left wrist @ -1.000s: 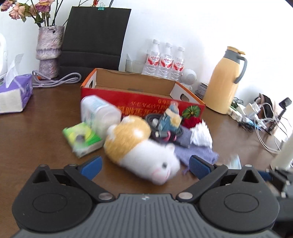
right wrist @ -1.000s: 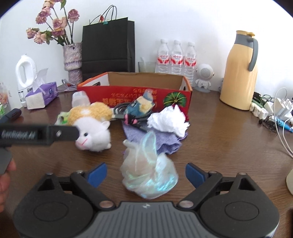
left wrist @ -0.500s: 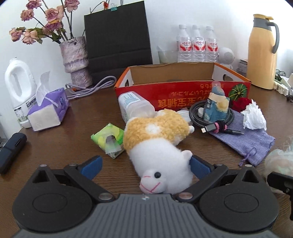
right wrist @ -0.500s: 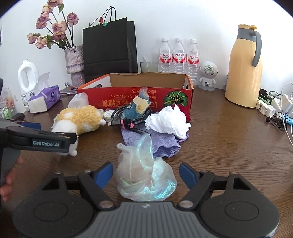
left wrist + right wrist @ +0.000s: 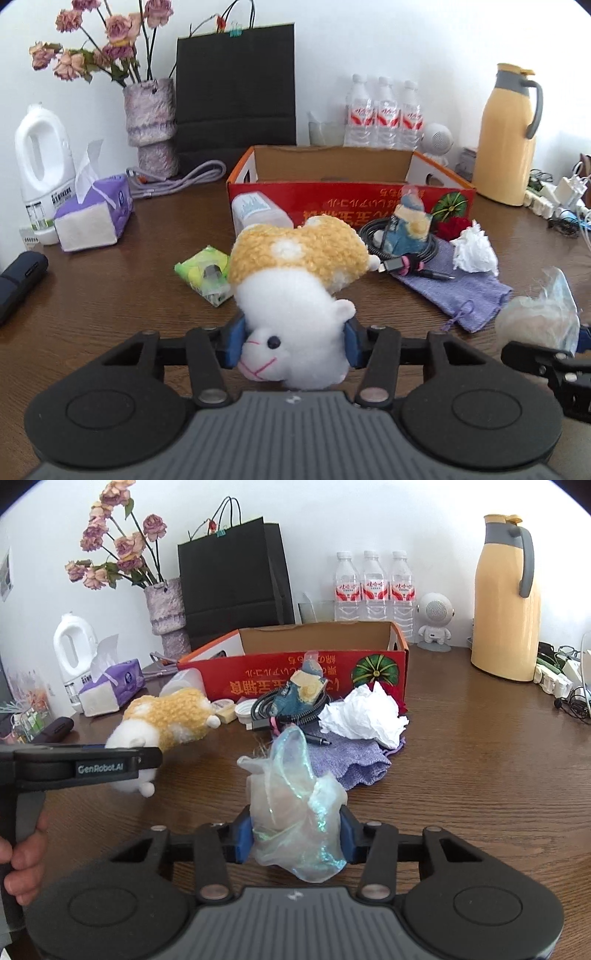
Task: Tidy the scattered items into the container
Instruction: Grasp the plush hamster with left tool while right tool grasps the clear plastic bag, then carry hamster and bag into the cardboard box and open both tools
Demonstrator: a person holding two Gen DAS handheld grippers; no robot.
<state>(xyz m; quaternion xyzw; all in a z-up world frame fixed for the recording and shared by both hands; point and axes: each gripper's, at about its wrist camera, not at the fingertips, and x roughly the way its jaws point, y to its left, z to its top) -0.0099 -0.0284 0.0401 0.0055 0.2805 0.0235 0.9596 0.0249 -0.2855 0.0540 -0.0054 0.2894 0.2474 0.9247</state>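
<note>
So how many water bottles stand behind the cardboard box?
3 water bottles, side by side at the wall behind the box: left, middle, right. None seems hidden.

A dark wooden table point(image 5: 110, 295) stands against a plain white wall point(image 5: 369, 44), brightly lit.

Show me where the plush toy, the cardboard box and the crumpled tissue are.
plush toy point(image 5: 295, 258), left wrist view, on its yellow back.
cardboard box point(image 5: 351, 199), left wrist view, on its red front wall.
crumpled tissue point(image 5: 364, 718), right wrist view, on its middle.
</note>
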